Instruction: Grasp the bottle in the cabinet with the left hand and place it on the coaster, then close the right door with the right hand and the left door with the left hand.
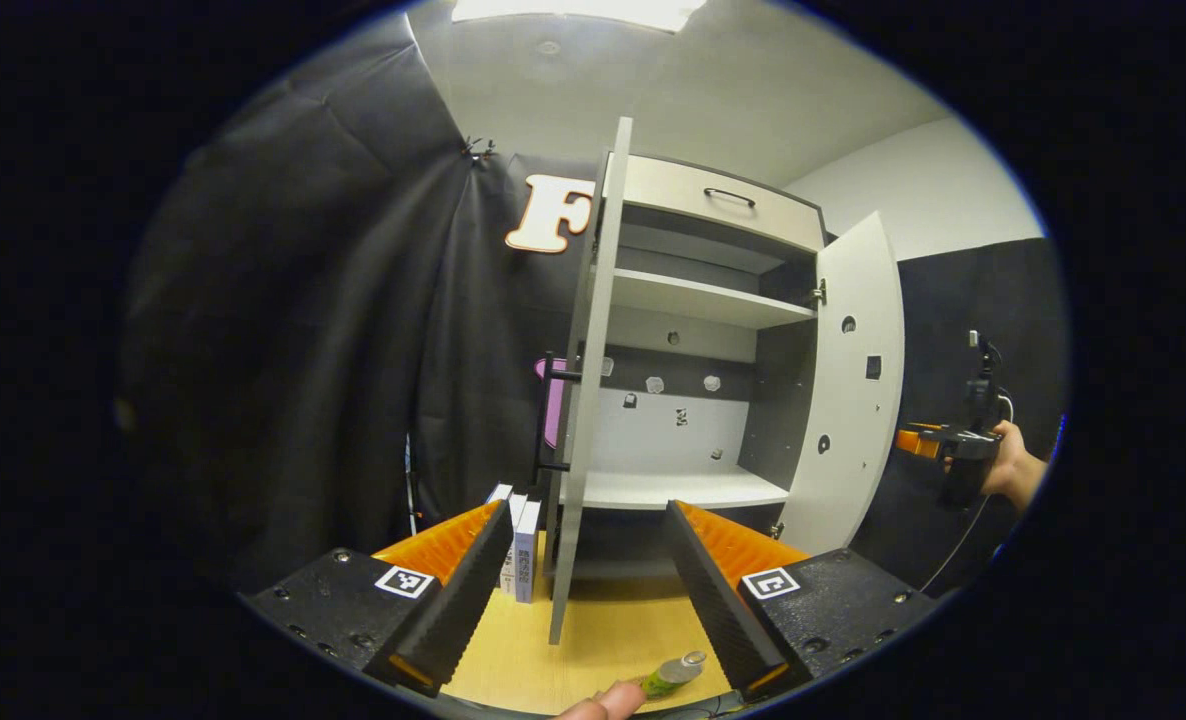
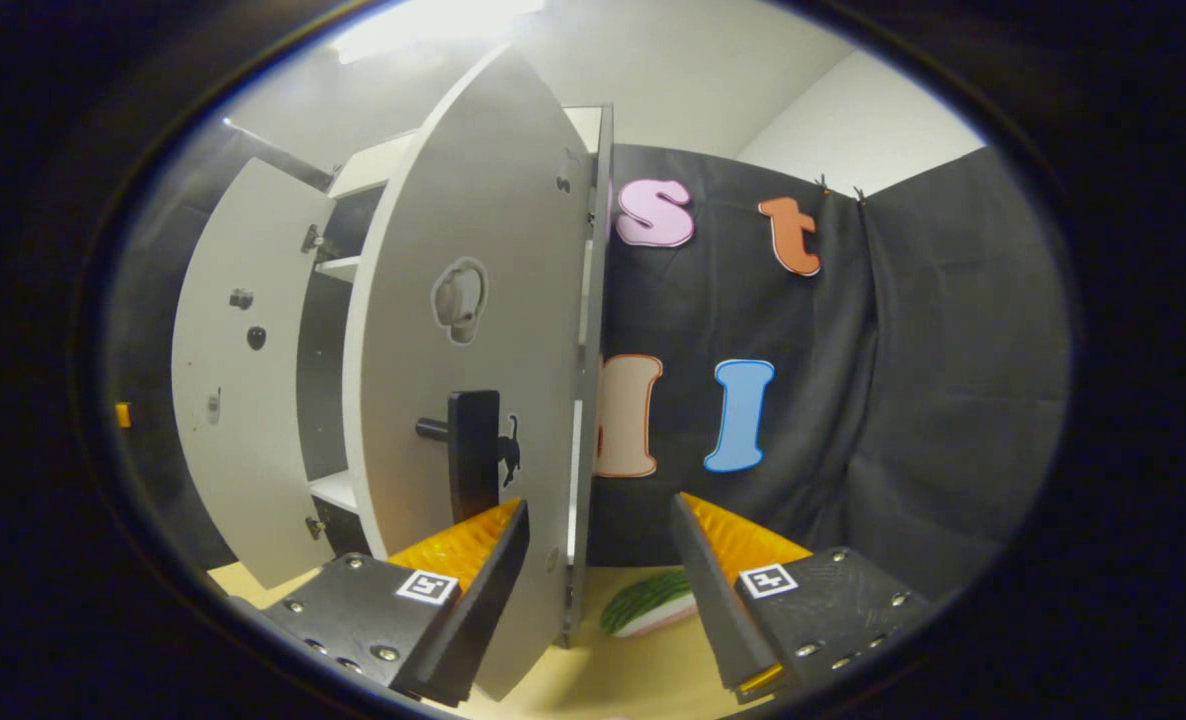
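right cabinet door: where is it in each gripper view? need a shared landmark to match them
Left gripper view: right door right of centre, swung open, its inner face toward the camera.
Right gripper view: right door centre-left, close up, outer face with its dark handle, partly between the fingers.
Shared landmark: the left door, also open.

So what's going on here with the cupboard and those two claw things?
A person holds a two-finger gripper in each hand in front of a cabinet whose two doors stand open. The left gripper has open, empty jaws, and a green bottle sits low down by it on the wooden table. The right gripper, jaws open, is at the edge of the right door, near its black handle. Closing the doors is what remains.
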